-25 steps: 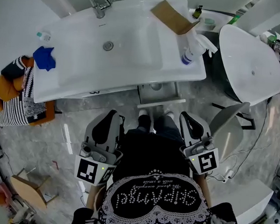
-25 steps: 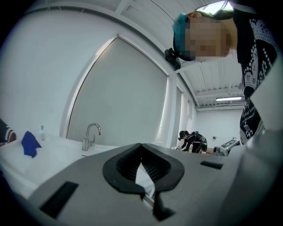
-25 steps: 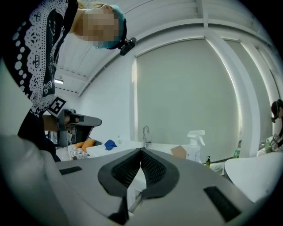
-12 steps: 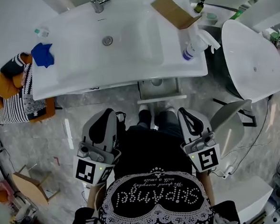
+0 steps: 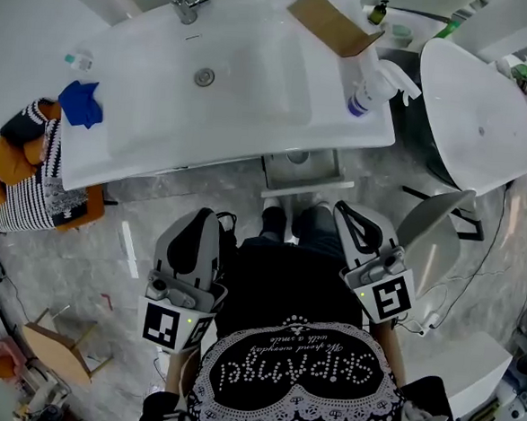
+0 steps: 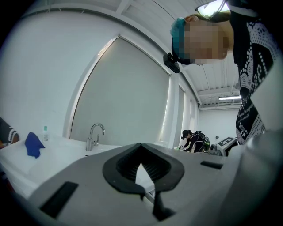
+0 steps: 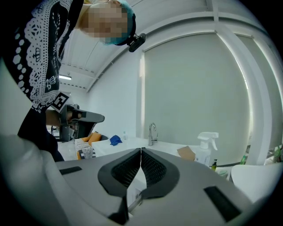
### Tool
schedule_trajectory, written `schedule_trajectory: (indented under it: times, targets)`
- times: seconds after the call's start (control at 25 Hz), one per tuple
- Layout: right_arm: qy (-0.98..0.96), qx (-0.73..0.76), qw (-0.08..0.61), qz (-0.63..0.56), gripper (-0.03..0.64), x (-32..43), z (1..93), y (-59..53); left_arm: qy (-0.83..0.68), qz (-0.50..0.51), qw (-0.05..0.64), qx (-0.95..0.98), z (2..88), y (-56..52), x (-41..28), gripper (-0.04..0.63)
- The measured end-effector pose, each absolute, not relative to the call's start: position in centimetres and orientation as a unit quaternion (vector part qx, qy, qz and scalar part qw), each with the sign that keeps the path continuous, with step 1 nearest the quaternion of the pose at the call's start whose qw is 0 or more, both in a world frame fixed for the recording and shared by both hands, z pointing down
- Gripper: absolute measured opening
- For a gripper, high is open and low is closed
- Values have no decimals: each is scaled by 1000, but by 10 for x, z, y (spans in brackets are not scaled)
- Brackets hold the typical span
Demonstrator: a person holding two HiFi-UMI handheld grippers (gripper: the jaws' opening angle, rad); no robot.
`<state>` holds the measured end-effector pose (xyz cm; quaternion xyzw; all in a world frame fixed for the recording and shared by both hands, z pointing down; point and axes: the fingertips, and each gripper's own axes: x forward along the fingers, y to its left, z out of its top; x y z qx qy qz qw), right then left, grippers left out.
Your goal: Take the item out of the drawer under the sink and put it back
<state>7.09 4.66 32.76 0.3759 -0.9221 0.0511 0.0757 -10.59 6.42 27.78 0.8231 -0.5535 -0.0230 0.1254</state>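
White ceramic sink [image 5: 161, 126] fills the upper frame. Beneath its front edge, at centre, the grey drawer [image 5: 300, 170] stands pulled out (contents too small to tell). Lower centre, the grey left tool [image 5: 204, 217] and right tool [image 5: 346, 213] are both closed and empty, so I judge that nothing's been lifted yet.

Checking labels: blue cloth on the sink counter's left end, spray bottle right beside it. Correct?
No: the spray bottle stands at the counter's right end, beside the cardboard, far from the blue cloth. The head view shows it.
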Motion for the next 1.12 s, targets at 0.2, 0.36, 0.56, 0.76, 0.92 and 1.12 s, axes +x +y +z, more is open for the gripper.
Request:
schedule_trajectory:
  times: [0.2,0.36,0.56,0.76,0.92,1.12]
  targets:
    - [-924,371,72,52,18,59,327,42,-561,-25,127,818,280,65,-116,5]
    - [-927,363,75,54,18,49,328,39,-567,-27,130,813,280,63,-124,5]
    - [-927,363,76,52,18,42,328,33,-563,-32,132,815,281,58,-126,5]
    - [-927,362,82,51,18,39,329,29,-556,-39,137,819,281,51,-123,5]
    - [-926,365,82,51,18,38,328,24,-553,-41,140,820,282,45,-123,5]
    - [-924,368,86,50,18,38,330,20,-551,-43,140,821,281,40,-122,5]
